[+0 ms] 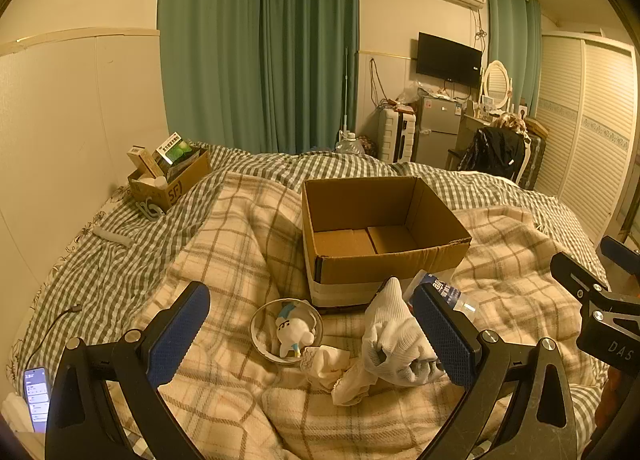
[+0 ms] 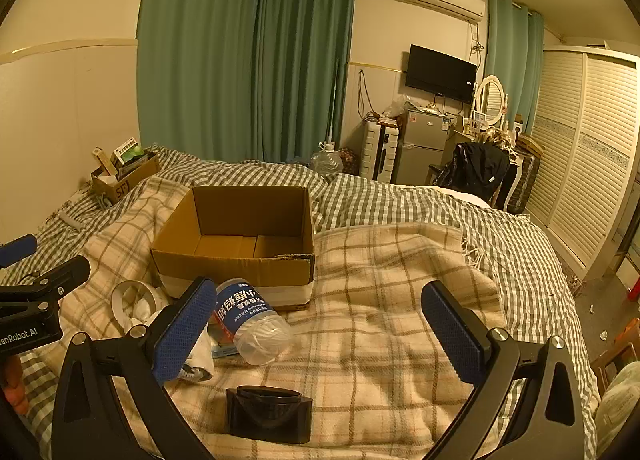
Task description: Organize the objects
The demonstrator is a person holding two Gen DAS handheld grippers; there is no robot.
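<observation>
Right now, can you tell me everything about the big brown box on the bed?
The open brown cardboard box sits upright on the cream plaid blanket, near the middle of the bed. It has no lid and nothing inside; only the folded bottom flaps show. Pale tape wraps around its lower part. A clear plastic bottle with a blue label lies on its side right in front of it. Neither claw touches the box.

open cardboard box [image 1: 384,256] sits upright on the plaid blanket. in front of it: a white glove [image 1: 394,340], a plastic bottle [image 2: 250,320] on its side, a small bowl [image 1: 286,330] holding a white toy [image 1: 292,330].
</observation>
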